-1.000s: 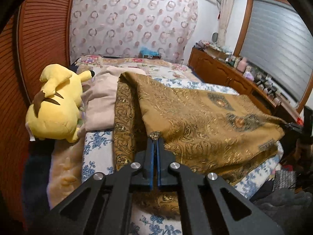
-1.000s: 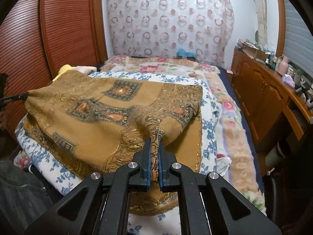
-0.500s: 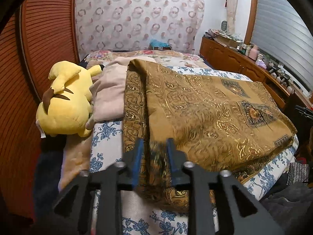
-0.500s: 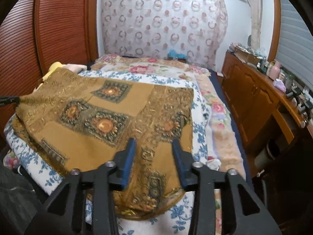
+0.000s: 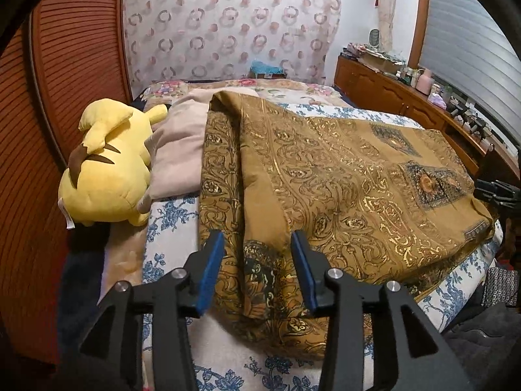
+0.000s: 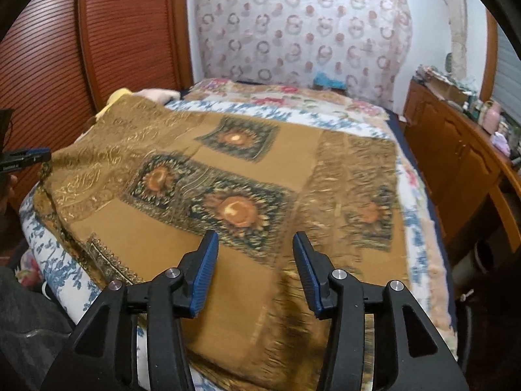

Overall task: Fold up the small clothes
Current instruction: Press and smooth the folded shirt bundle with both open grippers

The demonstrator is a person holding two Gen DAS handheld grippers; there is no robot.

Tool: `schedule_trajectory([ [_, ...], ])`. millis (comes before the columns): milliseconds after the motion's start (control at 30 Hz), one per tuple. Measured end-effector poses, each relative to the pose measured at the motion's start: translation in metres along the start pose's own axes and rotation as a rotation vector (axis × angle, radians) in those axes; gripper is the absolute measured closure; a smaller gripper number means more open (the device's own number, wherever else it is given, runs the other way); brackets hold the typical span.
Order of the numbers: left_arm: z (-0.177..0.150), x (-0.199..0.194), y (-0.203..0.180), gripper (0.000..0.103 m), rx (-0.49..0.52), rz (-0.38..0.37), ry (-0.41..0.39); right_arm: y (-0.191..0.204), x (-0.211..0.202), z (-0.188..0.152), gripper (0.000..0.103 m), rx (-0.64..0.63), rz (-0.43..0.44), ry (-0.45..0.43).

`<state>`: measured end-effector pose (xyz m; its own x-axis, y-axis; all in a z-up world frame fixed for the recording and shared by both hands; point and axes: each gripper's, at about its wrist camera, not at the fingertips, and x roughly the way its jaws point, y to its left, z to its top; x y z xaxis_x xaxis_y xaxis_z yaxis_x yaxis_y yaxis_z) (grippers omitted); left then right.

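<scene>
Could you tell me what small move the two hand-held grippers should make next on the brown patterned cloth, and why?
Probably draw both back, then regrip for another fold. The left hand-held gripper and right hand-held gripper are opening, pads off the brown patterned cloth, which lies doubled over on the bed.

I'm getting soft, even indoor light on both feeds, no hard shadows, just warm glints off the gold thread of the brown patterned cloth (image 5: 342, 189). My right wrist view is smeared with motion blur along the cloth's near fringe (image 6: 293, 319), while the left view stays crisp. Both fisheyes bow the reddish slatted wooden doors (image 5: 65, 81) and go black at the corners.
</scene>
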<state>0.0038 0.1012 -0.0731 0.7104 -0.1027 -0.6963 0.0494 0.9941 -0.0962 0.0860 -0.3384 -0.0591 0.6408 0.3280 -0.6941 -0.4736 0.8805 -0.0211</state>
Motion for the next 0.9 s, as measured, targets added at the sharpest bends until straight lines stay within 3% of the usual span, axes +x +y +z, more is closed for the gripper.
schedule_trajectory([
  [133,-0.004,0.008,0.003,0.049,-0.01,0.005,0.018,0.007,0.014,-0.004,0.052,-0.008,0.012,0.025],
  [400,-0.014,0.025,0.011,0.048,-0.045,0.019,0.063,0.015,0.034,-0.01,0.05,-0.033,0.002,0.07],
  [533,-0.018,0.031,0.012,0.048,-0.06,0.018,0.077,0.017,0.037,-0.013,0.039,-0.044,0.003,0.093],
  [900,-0.025,0.031,0.016,0.046,-0.068,0.021,0.06,0.016,0.04,-0.015,0.027,-0.042,-0.02,0.104],
])
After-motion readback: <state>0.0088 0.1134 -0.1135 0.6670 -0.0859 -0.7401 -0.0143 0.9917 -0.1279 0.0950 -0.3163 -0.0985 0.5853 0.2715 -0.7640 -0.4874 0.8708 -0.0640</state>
